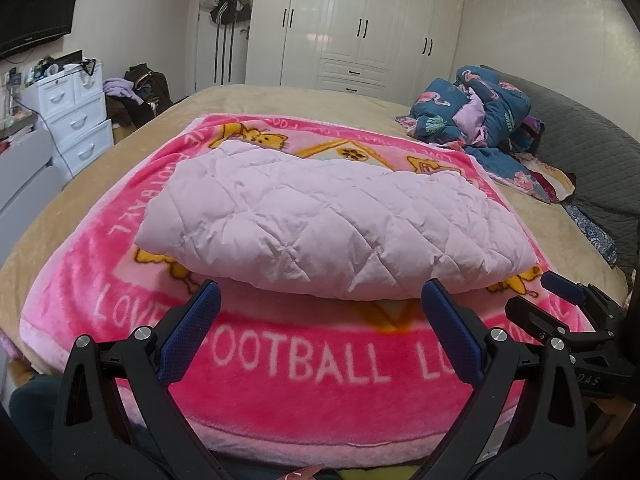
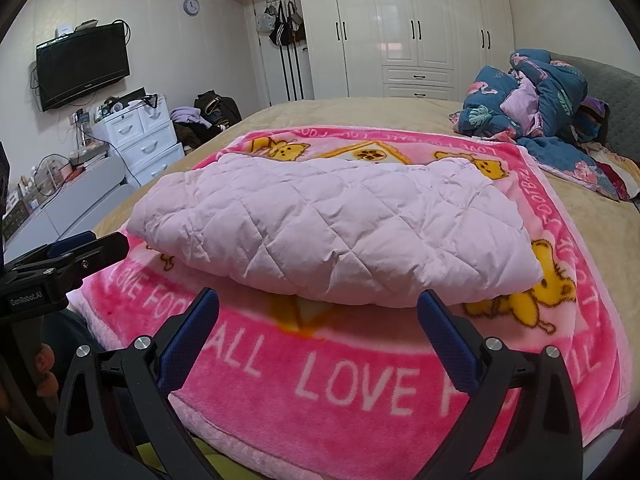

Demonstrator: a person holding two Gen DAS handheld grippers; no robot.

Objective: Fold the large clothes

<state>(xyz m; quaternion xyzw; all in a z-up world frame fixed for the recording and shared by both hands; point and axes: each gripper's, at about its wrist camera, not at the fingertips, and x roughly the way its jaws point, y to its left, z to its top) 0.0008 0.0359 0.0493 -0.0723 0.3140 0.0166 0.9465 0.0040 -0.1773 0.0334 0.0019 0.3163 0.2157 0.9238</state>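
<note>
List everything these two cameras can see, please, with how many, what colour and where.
Quilted garment: one, pale pink, folded, lying on the blanket.
Blanket: one, bright pink with white lettering and yellow cartoon animals, spread on the bed.
Bed: one, tan cover, fills the middle.
Bedding heap: one, dark blue with flamingo print, far right of bed.
Wardrobe: one, glossy white, back wall.
Television: one, black, on the left wall.
Wall clock: one, round, above the television.
Drawer unit: one, white, left of bed.
Hanging bags: several, dark, on the door.
Left claw: one, black with blue pads, open, near blanket edge.
Right claw: one, same colours, open, alongside.
</note>
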